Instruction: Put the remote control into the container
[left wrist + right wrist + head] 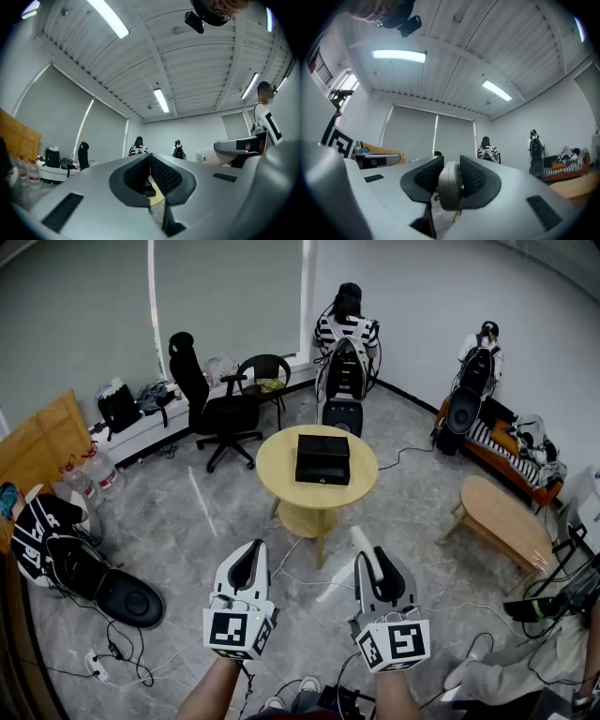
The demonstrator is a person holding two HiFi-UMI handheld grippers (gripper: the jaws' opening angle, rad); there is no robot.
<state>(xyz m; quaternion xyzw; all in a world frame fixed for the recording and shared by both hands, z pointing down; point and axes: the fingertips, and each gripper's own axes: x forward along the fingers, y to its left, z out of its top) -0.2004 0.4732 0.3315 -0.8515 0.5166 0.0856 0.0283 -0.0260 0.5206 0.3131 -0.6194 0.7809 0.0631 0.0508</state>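
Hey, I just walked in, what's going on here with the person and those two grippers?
A person stands a little way back from a round wooden table with a gripper in each hand. The right gripper is clamped on a light grey remote control, held in the air. The left gripper is shut with nothing in it. The black container sits on the table ahead of both grippers, and the remote control is not in it yet.
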